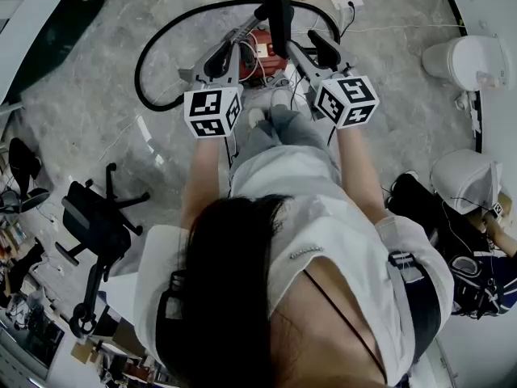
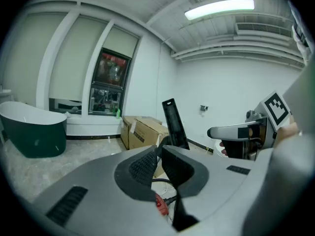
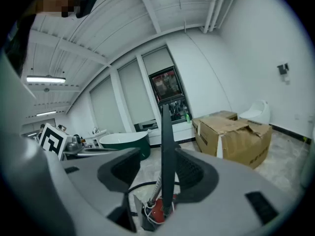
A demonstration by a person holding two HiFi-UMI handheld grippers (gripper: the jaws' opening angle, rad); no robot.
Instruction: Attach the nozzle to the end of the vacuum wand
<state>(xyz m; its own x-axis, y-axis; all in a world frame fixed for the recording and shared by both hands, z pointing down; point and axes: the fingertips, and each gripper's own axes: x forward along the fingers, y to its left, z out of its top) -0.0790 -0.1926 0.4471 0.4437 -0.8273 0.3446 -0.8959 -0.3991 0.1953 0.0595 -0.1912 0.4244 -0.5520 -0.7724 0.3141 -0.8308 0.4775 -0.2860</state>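
A flat black nozzle piece [image 1: 276, 10] stands upright above the red vacuum body [image 1: 262, 51], and a black hose [image 1: 153, 47] loops round on the floor. In the right gripper view the piece [image 3: 166, 146] shows edge-on between the jaws of my right gripper [image 3: 158, 157]. It lies close to the right pad, with a gap to the left pad. My left gripper [image 2: 158, 154] has its pads almost together, with only a slit and nothing visible between them. The black piece [image 2: 174, 124] rises just beyond its tips. Both grippers [image 1: 242, 43] [image 1: 303, 51] flank the piece.
A cardboard box [image 2: 140, 132] and a dark green bathtub [image 2: 34, 132] stand by the far wall. A white toilet [image 1: 464, 59] is at the right, a black office chair [image 1: 97, 217] at the left. Cables lie around the red body [image 3: 157, 213].
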